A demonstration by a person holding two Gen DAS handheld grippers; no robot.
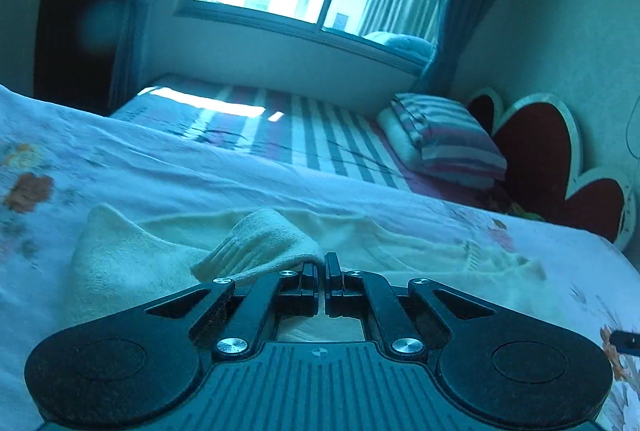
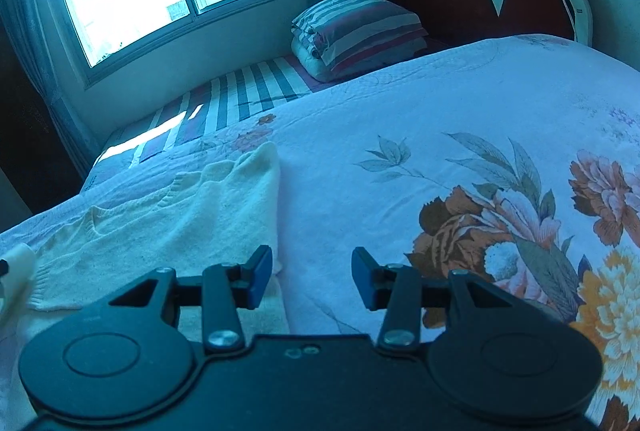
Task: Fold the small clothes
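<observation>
Left hand-held gripper [image 1: 322, 265] low over bed, jaws pinched on cream sweater [image 1: 256, 243] cuff. Right hand-held gripper [image 2: 312, 273] wide open, empty, beside sweater edge.

left gripper [image 1: 323, 263]: black linkage arms, silver screws, ribbed base plate with small crosshair mark, round discs at both sides | right gripper [image 2: 312, 271]: black linkage arms, silver screws, blue pads seen on fingers [image 2: 260, 277], round side discs

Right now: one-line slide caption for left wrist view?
Left gripper, jaws shut on cream sweater sleeve, over floral bedspread.
</observation>
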